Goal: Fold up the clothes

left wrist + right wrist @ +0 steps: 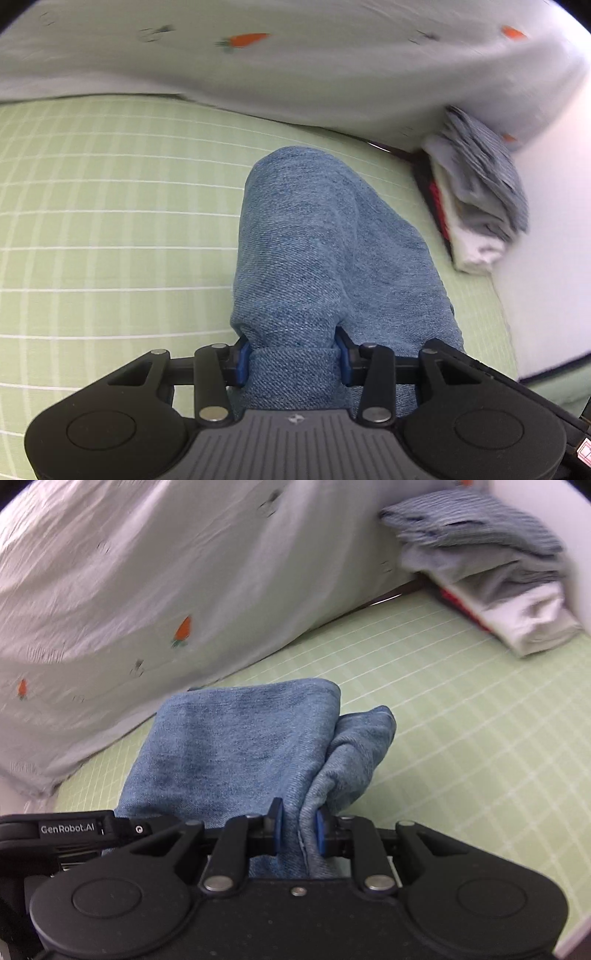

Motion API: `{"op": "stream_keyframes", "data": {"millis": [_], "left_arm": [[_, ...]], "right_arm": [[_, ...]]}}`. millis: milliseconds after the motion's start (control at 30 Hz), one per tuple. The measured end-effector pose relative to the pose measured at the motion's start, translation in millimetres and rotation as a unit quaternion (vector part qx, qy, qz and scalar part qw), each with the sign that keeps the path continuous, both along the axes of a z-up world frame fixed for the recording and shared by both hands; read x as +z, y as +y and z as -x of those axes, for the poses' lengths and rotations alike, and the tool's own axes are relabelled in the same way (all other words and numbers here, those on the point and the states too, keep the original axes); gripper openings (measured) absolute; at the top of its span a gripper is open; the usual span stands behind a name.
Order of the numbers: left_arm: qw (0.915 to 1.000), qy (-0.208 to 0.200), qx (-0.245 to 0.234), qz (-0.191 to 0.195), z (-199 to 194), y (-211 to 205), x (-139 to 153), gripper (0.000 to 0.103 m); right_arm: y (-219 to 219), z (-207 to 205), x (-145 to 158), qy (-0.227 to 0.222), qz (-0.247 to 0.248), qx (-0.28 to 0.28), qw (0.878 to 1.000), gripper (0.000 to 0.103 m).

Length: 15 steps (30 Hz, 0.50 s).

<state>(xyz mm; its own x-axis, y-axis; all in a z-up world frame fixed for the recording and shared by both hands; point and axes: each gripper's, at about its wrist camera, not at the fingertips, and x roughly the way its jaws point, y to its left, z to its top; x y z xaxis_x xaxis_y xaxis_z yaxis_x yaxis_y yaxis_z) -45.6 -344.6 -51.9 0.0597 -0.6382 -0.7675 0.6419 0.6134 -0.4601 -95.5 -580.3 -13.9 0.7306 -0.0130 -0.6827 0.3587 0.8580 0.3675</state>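
Note:
A blue denim garment [317,236] lies bunched on the green checked sheet [110,221]. My left gripper [293,356] is shut on a thick fold of the denim, which fills the gap between its blue pads. In the right wrist view the same denim garment [236,738] shows as a folded slab with a loose flap on its right. My right gripper [298,829] is shut on an edge of the denim between its blue pads. The left gripper's black body [70,829] shows at the lower left of the right wrist view.
A white quilt with carrot prints [295,66] lies along the far side, also in the right wrist view [147,590]. A stack of folded clothes, blue-striped on top, grey and white below [480,199], sits at the far right by a white wall [491,568].

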Motion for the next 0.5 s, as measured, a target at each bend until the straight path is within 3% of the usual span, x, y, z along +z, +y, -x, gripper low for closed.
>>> {"op": "stream_keyframes", "data": {"millis": [133,333,500], "left_arm": [[0.9989,0.002,-0.034,0.034,51,-48,15,0.043],[0.9942,-0.016,-0.032,0.101,133,-151,48,0.043],[0.9873,-0.026,-0.011,0.156,177,-245,93,0.043]], "right_arm": [[-41,44,18,-0.024,0.027,-0.037,0.999,0.018],[-179,85,54,-0.108,0.035,-0.048,0.992,0.018],[-295,78,103,-0.165,0.062,-0.024,0.984,0.018]]}}
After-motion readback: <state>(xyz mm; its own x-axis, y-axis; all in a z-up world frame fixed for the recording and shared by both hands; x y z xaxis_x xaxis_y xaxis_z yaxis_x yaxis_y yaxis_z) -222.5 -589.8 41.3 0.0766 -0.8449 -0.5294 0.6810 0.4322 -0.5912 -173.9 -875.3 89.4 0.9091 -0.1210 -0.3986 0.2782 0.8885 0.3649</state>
